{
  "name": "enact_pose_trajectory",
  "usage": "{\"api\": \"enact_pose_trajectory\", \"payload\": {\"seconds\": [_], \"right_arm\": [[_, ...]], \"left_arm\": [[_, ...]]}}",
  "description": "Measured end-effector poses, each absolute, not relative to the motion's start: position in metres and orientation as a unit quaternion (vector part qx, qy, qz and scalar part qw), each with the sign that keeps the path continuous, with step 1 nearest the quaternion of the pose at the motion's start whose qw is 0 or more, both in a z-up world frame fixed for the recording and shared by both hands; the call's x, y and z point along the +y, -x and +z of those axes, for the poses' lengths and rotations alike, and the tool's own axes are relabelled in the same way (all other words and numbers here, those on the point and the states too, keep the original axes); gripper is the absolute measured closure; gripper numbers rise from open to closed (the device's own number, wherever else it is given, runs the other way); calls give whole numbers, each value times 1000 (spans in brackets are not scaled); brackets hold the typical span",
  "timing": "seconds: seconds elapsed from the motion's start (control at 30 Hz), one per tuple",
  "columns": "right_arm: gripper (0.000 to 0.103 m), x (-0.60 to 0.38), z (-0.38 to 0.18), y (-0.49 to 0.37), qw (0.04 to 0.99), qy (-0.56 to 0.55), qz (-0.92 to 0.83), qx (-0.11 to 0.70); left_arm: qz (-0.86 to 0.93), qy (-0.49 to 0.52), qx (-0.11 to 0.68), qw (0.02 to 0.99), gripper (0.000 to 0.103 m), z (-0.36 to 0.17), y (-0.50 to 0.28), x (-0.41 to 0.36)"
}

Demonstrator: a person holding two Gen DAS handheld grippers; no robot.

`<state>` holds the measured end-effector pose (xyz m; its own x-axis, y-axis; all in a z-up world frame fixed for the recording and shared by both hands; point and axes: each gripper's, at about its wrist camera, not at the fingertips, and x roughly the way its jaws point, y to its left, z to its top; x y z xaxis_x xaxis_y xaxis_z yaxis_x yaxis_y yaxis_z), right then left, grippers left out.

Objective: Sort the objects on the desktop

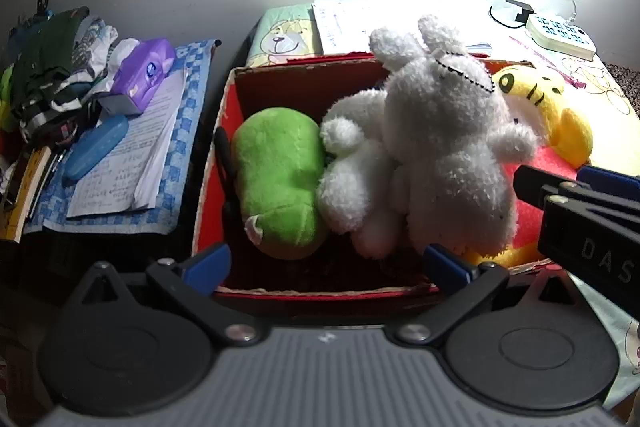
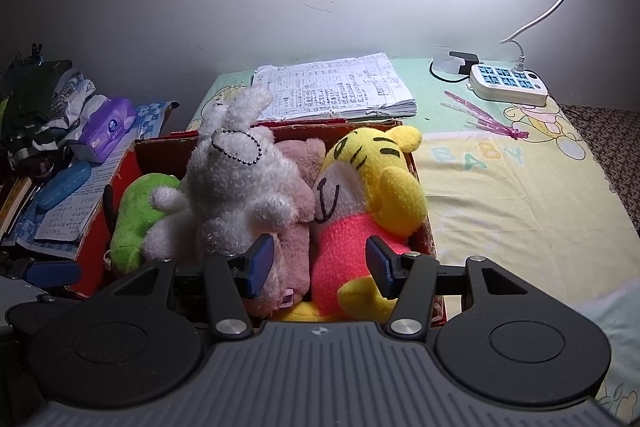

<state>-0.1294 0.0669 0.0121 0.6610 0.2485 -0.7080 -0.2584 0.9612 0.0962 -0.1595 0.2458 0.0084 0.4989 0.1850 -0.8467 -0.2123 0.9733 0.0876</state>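
Left wrist view looks down into an open red cardboard box [image 1: 224,155] packed with soft toys. A lime-green plush toy [image 1: 280,179] lies along the box's left side, its fleece smooth and rounded. Pressed against it is a fluffy white plush rabbit [image 1: 444,147] with long ears and a black bead chain at its head, sprawled over a second white plush limb. Behind it a yellow plush bear in a red shirt [image 1: 552,123] leans at the right wall, black stitched stripes on its face.

The left gripper [image 1: 326,263] hovers at the near rim of the box, its blue-padded fingers spread wide and holding nothing.

Right wrist view shows the right gripper [image 2: 320,265] just above the toys, fingers parted around the bear's red shirt and a dusty pink plush toy [image 2: 296,211], gripping neither.

Beside the box, a purple tissue pack [image 1: 142,75] and a blue oblong case [image 1: 96,147] rest on handwritten papers [image 1: 128,163]. A white power strip [image 2: 508,85] sits on the pastel printed cloth [image 2: 512,195].
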Motion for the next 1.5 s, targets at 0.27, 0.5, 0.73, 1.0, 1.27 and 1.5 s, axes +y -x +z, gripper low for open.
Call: {"api": "enact_pose_trajectory", "payload": {"seconds": [0.27,0.5,0.73,1.0,1.27,1.5], "right_arm": [[54,65,12,128,911,-2,149,385],[55,68,12,127,909,-1,156,387],[55,70,11,126,908,-1,155,389],[55,74,10,125,907,1,156,390],[56,76,10,125,907,4,156,391],[56,77,10,127,907,3,156,391]], "left_arm": [[116,16,487,866,0,9,158,246],[117,15,488,865,0,8,156,247],[121,18,490,863,0,6,154,251],[120,22,496,859,0,2,153,254],[120,20,496,860,0,1,153,254],[119,21,496,860,0,1,154,255]]}}
